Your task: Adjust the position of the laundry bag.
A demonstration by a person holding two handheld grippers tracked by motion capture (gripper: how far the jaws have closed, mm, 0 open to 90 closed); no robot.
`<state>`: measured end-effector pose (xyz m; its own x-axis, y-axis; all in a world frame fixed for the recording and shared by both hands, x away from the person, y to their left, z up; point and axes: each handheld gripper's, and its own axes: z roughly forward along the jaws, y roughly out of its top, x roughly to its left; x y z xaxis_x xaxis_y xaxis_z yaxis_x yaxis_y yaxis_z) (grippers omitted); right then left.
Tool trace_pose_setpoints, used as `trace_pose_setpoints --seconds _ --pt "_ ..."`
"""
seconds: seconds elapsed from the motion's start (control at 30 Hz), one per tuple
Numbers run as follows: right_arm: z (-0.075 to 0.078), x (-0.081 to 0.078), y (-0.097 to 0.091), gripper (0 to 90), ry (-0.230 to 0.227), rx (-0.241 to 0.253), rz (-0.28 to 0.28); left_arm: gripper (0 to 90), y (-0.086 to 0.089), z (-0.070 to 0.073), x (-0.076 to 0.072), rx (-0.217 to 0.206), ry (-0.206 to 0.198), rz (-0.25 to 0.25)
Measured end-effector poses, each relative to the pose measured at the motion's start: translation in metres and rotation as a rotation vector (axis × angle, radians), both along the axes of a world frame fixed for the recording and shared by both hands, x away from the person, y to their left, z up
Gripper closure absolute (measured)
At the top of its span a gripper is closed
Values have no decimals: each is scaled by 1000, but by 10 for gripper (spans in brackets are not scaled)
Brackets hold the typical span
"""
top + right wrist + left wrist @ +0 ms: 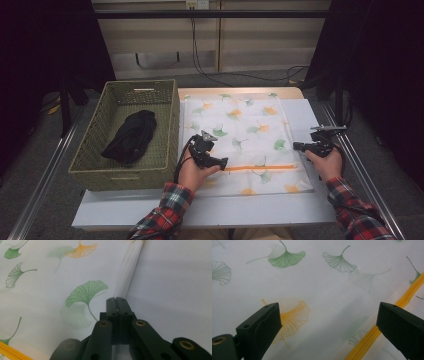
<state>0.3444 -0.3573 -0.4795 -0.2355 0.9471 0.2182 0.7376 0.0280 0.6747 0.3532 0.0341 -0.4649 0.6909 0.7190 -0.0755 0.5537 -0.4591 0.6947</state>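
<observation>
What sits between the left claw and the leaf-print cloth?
Nothing visible. The left claw hangs open right over the leaf-print cloth, bare fabric between its jaws, beside the orange zipper. The wicker basket stands off to the left.

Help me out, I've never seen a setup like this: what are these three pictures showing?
A person at a table holds a hand tool in each hand, each ending in a two-jawed gripper. The high view looks down from above; the other two come from cameras riding on the tools.

A white cloth printed with green and orange leaves, with an orange zipper, lies spread flat. Beside it, a woven basket contains a black bundle.

The left gripper is open above the cloth, holding nothing. The right gripper is shut at the cloth's right edge; whether it pinches the fabric is unclear.
</observation>
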Motion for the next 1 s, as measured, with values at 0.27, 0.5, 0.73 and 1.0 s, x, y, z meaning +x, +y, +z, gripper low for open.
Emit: trace_pose_setpoints --seconds 0.27,0.5,0.73,1.0 --pt "-1 -4 -5 898 -1 -6 -7 54 -2 -1 2 12 5 -6" --pt "-1 -7 -8 898 -2 -13 -15 53 -4 0 2 3 -5 -6" --pt "-1 -10 -11 898 0 -10 -24 53 -5 0 3 10 2 -12" --pt "-1 -13 -16 897 -2 -12 -39 52 -8 1 3 9 1 -16"
